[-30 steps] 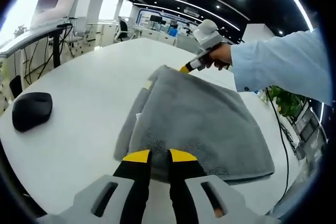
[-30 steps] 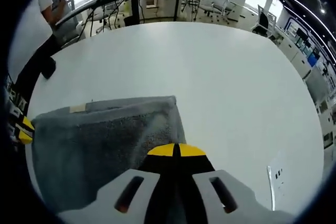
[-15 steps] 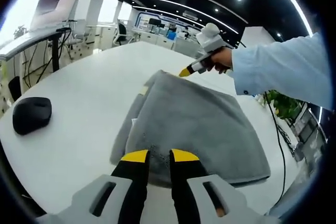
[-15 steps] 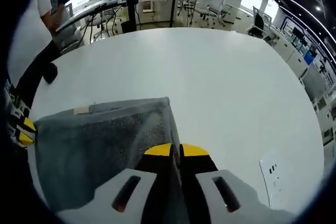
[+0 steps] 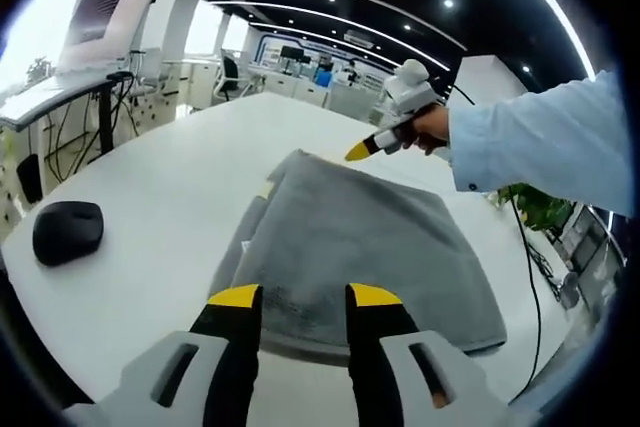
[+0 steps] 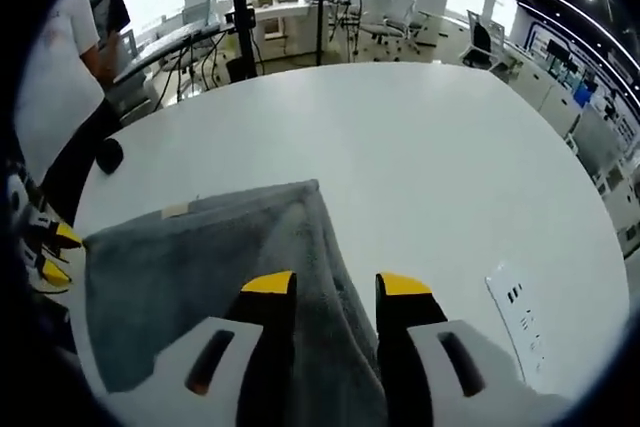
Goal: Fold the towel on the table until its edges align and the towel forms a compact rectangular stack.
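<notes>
Towel folded, edges near-aligned — both hand-held grippers apart, bare table around.

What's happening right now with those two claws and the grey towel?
Left gripper open, right gripper open, both above towel. Towel lies folded on white table, released. Black mouse off to side, not in the way.

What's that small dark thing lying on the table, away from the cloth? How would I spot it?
Start from the big white round table and find the grey folded towel in its middle. Look off the towel's side toward the table's edge: the mouse lies there alone, apart from the towel. It is the one black, rounded, palm-shaped lump on the white top.
</notes>
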{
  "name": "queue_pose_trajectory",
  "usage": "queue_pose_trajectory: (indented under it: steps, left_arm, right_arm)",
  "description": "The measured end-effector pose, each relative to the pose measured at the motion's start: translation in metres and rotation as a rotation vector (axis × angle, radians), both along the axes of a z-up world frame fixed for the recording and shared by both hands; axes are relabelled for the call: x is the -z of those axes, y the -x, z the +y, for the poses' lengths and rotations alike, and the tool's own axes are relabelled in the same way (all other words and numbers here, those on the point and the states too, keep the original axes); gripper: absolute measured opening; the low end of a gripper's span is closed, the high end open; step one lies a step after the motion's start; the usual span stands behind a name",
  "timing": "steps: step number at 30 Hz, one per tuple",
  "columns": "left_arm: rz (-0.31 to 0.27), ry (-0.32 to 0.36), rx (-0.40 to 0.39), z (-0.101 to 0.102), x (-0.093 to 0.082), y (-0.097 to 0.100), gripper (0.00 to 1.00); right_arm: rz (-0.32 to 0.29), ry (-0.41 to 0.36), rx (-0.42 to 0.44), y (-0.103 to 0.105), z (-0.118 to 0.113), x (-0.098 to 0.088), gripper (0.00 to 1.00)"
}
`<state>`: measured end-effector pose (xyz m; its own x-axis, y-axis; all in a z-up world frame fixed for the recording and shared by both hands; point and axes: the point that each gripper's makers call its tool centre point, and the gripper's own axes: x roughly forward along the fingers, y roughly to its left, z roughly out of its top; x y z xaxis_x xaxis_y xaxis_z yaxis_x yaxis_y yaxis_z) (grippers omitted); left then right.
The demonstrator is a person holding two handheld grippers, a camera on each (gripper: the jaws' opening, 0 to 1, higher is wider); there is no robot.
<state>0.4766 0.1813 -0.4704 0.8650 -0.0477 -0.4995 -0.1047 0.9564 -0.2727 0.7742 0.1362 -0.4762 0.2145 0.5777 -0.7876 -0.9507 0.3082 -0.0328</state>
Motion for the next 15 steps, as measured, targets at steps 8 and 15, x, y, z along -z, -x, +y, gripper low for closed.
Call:
queue_pose_trajectory:
  steps: [8,15]
  left_arm:
    - [-0.013,-0.012,0.004,-0.011,-0.008,0.004,0.38]
    - [-0.024,-0.017,0.018,-0.030,-0.015,0.006,0.38]
  right_arm:
    - [-0.004,-0.018,0.021,-0.009,-0.025,-0.011,0.35]
    - [-0.011,-0.022,0.040,-0.003,-0.054,-0.022,0.35]
